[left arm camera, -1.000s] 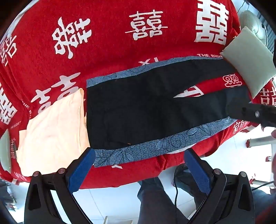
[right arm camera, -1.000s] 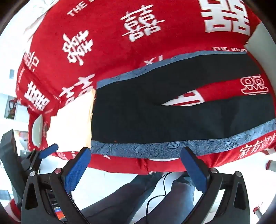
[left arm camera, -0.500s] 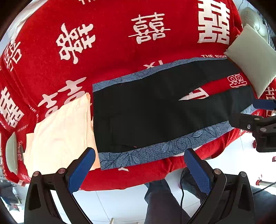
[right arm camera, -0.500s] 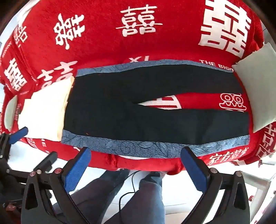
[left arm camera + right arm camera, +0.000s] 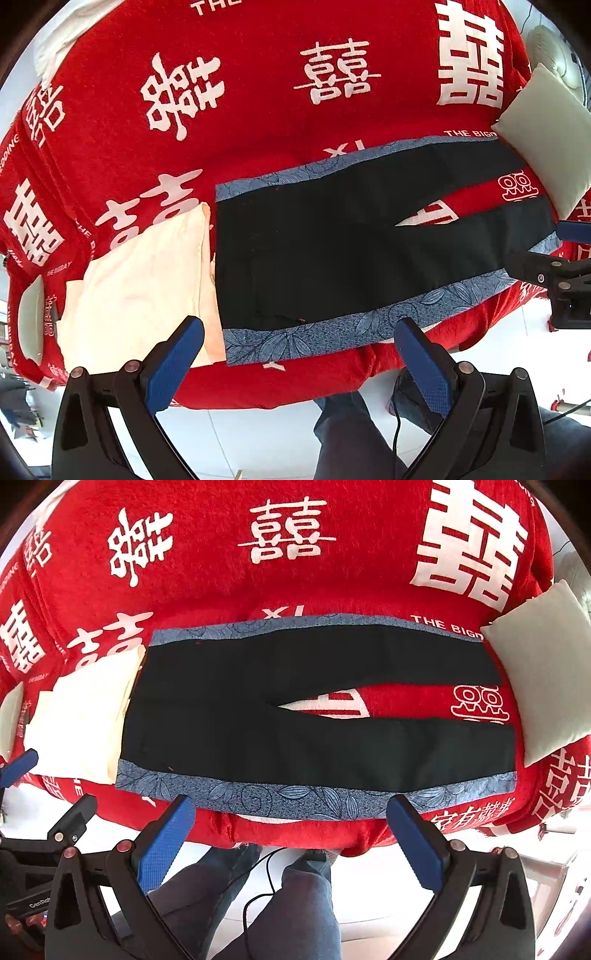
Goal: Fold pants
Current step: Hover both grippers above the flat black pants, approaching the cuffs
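Black pants [image 5: 332,251] with blue patterned side bands lie flat on a red blanket [image 5: 258,110], waist to the left, legs spread to the right; they also show in the right wrist view [image 5: 295,709]. My left gripper [image 5: 299,365] is open and empty, above the near edge by the waist. My right gripper [image 5: 291,834] is open and empty, above the near edge by the lower leg. The right gripper also shows in the left wrist view [image 5: 554,266], near the leg cuff.
A folded cream cloth [image 5: 140,280] lies left of the waist, also in the right wrist view [image 5: 81,716]. A pale green cushion [image 5: 546,140] lies past the leg ends. The person's legs [image 5: 288,904] and a cable are on white floor below.
Both grippers drew back and shifted; the right view swung from the waist toward the middle of the pants. The pants have not moved.
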`<state>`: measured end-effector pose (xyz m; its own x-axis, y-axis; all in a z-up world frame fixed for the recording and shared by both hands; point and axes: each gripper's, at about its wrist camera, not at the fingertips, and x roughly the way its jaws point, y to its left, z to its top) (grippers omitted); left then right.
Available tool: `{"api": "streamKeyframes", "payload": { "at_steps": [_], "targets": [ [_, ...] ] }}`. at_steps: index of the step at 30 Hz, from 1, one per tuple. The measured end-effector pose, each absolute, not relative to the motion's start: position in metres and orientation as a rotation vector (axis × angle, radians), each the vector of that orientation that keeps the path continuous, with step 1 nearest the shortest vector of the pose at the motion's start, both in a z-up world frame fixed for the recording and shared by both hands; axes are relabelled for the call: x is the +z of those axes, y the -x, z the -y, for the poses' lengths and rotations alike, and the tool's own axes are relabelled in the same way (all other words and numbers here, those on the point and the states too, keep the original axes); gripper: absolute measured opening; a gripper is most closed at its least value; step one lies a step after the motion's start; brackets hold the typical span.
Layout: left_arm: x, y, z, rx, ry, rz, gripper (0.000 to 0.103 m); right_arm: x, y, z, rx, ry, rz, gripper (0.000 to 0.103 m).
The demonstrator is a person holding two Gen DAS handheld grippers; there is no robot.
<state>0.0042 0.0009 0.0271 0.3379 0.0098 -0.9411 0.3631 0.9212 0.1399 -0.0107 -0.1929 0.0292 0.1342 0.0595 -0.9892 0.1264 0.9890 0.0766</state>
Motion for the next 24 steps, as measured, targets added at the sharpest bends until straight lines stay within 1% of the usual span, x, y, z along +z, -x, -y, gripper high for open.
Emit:
{"api": "streamKeyframes", "payload": {
  "at_steps": [24],
  "targets": [
    [0.0293,0.0009,-0.0002,-0.212,-0.363,-1.203,0.103,0.0327,0.0112,0.1899,-0.056,-0.136,-1.442,0.103]
  ]
}}
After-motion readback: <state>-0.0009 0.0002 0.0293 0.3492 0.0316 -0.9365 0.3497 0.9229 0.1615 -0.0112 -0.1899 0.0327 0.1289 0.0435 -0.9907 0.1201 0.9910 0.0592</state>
